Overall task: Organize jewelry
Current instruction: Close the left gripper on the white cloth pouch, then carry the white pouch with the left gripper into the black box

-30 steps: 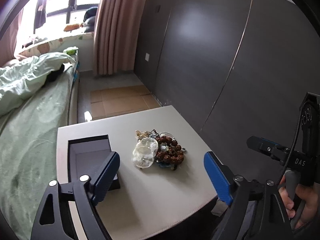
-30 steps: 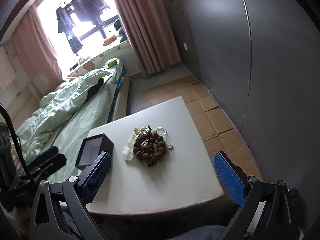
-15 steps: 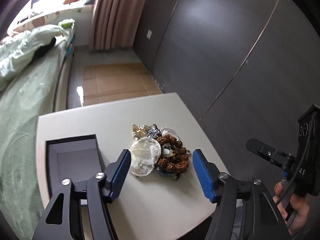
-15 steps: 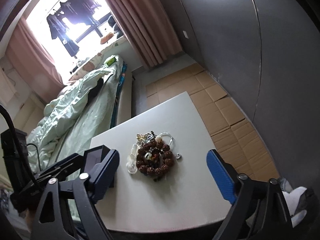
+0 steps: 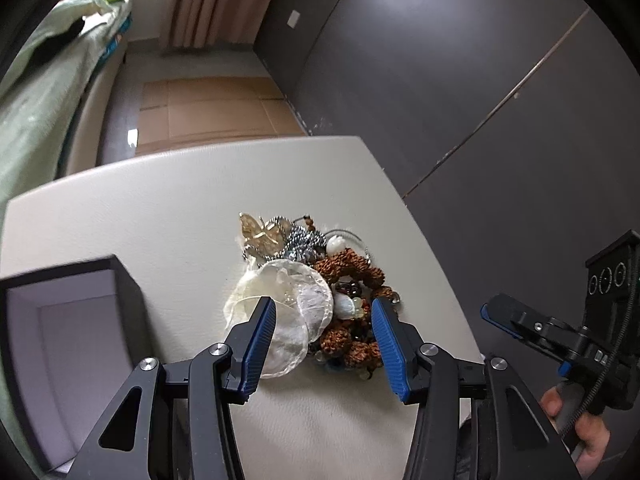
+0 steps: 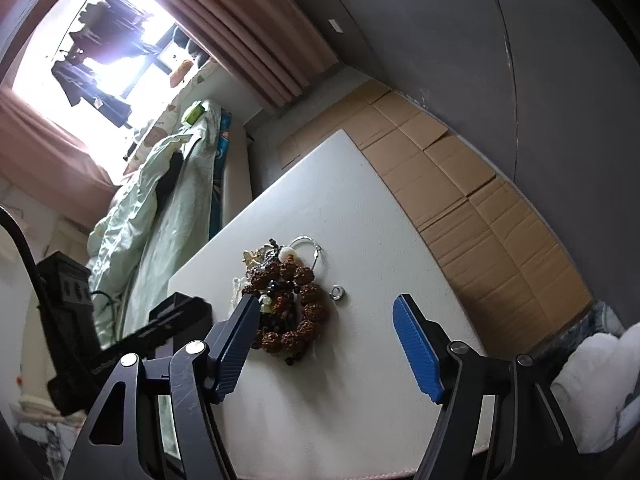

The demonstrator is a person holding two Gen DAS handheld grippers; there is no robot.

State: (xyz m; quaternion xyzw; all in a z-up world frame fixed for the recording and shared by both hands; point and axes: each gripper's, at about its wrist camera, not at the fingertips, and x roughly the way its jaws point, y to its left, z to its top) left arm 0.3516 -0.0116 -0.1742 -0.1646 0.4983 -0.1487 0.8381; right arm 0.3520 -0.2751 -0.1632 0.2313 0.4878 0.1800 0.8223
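Observation:
A heap of jewelry lies mid-table: a brown bead bracelet (image 5: 352,272), translucent shell discs (image 5: 288,296), a gold butterfly piece (image 5: 258,232) and a silver chain (image 5: 304,242). My left gripper (image 5: 324,344) is open, its blue pads low over the heap's near side. An open black jewelry box (image 5: 72,336) with a pale lining stands to the left. In the right wrist view the bead bracelet (image 6: 296,308) lies ahead of my open, empty right gripper (image 6: 326,344); a small silver ring (image 6: 338,292) lies beside the heap.
The white table (image 5: 160,208) has its right edge near a dark grey wall (image 5: 440,60). A bed with green bedding (image 6: 160,184) runs along the left. Cardboard sheets (image 6: 460,184) cover the floor beyond the table. My right gripper (image 5: 540,332) shows at the right of the left wrist view.
My left gripper has moved forward and down onto the jewelry heap, and its jaws have narrowed. My right gripper has come closer to the table and tilted, its jaws also narrower.

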